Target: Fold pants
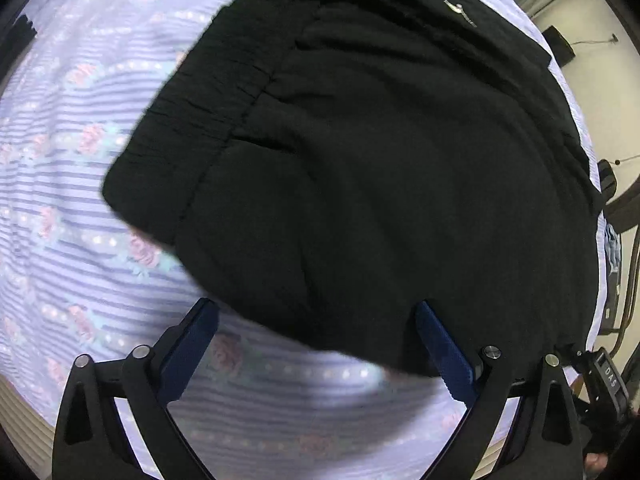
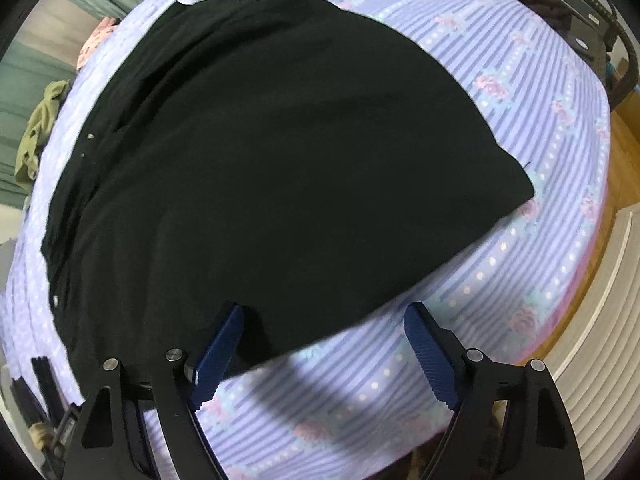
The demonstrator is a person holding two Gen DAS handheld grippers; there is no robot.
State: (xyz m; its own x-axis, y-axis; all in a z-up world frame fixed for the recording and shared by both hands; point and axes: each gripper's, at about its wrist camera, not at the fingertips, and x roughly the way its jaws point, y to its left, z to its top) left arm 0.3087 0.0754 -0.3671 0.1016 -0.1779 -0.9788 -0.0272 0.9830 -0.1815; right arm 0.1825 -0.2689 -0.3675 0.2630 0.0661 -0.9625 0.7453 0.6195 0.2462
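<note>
Black pants (image 1: pixel 380 168) lie folded on a lilac striped floral sheet (image 1: pixel 80 200). In the left wrist view the gathered waistband (image 1: pixel 192 120) points left and a small white logo (image 1: pixel 460 12) shows at the top. My left gripper (image 1: pixel 316 336) is open and empty, hovering over the near edge of the pants. In the right wrist view the pants (image 2: pixel 280 160) spread wide, with a corner (image 2: pixel 524 192) at the right. My right gripper (image 2: pixel 324 340) is open and empty above the near edge of the pants.
The sheet's (image 2: pixel 520 280) right edge drops to a wooden floor (image 2: pixel 624 168). An olive garment (image 2: pixel 40 128) and a pink one (image 2: pixel 94 40) lie at the far left. Dark gear (image 1: pixel 560 46) stands on the floor beyond the sheet.
</note>
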